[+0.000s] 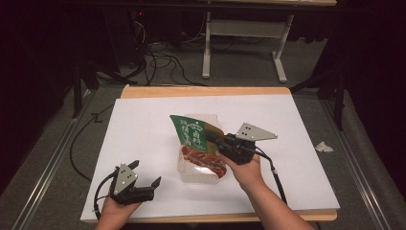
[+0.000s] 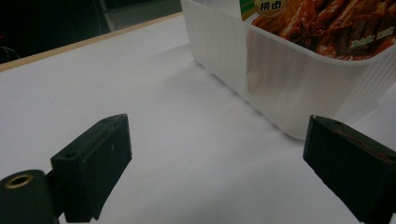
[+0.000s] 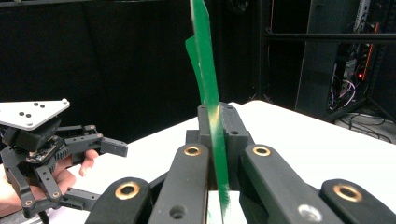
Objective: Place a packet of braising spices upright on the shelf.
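Observation:
A clear plastic tray [image 1: 191, 174] of reddish-brown food sits mid-table, its ribbed wall [image 2: 280, 88] close ahead in the left gripper view. Its green printed film lid [image 1: 190, 130] is peeled up off the far end and stands in the air. My right gripper [image 1: 214, 139] is shut on that film, whose thin green edge [image 3: 208, 88] rises between the closed jaws. My left gripper [image 1: 145, 175] rests open on the white sheet, left of the tray and apart from it, with nothing between its fingers [image 2: 93, 163]. It also appears at the left of the right gripper view [image 3: 100, 170].
A white sheet [image 1: 143, 124] covers the wooden table, with bare sheet left of and behind the tray. A crumpled scrap [image 1: 323, 147] lies on the floor to the right. A white desk frame [image 1: 244, 33] and cables stand beyond the table.

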A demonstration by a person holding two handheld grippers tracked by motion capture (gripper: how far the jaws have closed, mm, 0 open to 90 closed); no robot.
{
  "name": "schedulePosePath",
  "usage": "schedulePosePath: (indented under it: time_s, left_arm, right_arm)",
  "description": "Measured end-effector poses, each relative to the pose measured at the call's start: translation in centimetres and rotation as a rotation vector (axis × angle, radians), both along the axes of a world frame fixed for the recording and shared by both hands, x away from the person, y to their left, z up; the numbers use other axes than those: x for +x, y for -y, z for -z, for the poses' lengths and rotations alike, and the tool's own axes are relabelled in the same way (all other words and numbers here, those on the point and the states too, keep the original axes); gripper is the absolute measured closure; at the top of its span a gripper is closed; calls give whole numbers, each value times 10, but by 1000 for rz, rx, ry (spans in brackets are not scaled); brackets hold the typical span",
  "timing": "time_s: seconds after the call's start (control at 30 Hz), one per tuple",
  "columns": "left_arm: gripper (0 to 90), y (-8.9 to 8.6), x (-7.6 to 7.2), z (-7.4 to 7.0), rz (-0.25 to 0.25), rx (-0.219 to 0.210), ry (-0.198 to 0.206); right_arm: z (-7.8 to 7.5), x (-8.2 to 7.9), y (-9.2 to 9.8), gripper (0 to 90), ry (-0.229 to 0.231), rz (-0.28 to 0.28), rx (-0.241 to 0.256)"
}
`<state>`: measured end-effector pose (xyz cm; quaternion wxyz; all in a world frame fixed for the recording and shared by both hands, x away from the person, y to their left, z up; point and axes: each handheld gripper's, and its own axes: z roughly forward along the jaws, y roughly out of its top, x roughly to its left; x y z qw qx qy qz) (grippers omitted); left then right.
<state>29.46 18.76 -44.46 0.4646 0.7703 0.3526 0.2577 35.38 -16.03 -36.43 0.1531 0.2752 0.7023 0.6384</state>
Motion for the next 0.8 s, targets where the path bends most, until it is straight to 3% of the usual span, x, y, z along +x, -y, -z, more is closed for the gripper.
schedulePosePath:
  time_s: [0.4,0.8]
  left_arm:
    - [83,1,0,1,5,1,-3]
    - [83,5,1,2,18,10,-8]
  right_arm:
    - [12,0,6,900,-18,20,7]
    - [25,-10,21,893,-5,50,-19]
